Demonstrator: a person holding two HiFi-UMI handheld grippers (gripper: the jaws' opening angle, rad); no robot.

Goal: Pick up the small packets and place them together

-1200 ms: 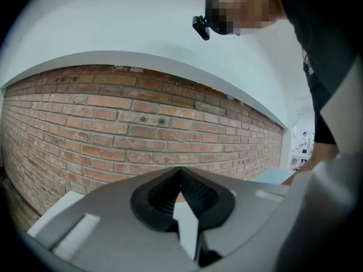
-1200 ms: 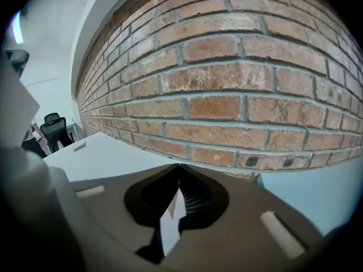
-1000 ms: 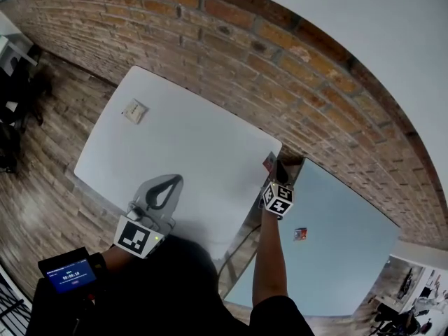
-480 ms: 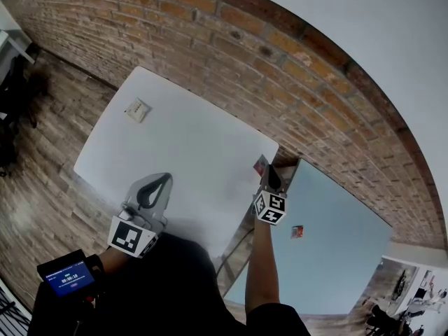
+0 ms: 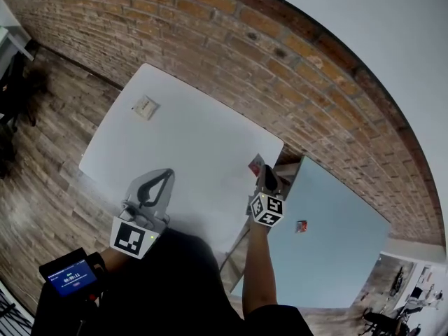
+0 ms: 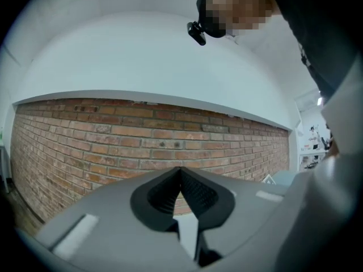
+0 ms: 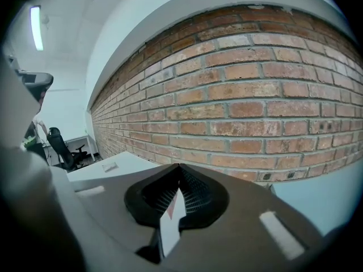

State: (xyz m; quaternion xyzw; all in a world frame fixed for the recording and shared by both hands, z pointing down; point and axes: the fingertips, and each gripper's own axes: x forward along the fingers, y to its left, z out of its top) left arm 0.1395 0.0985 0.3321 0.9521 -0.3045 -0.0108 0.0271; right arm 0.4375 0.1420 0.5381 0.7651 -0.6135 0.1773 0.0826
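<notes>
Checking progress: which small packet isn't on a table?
The red packet in the right gripper; the pale packet lies on the white table, the other red packet on the blue table.

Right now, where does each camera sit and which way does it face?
Head view: on the person's head, steeply down at white table; left hand-held gripper and right hand-held gripper show.
Left gripper view: rides the left one, facing brick wall; jaws together.
Right gripper view: rides the right one, facing same wall; jaws clamp small packet.
Shared: brick wall, all three.
</notes>
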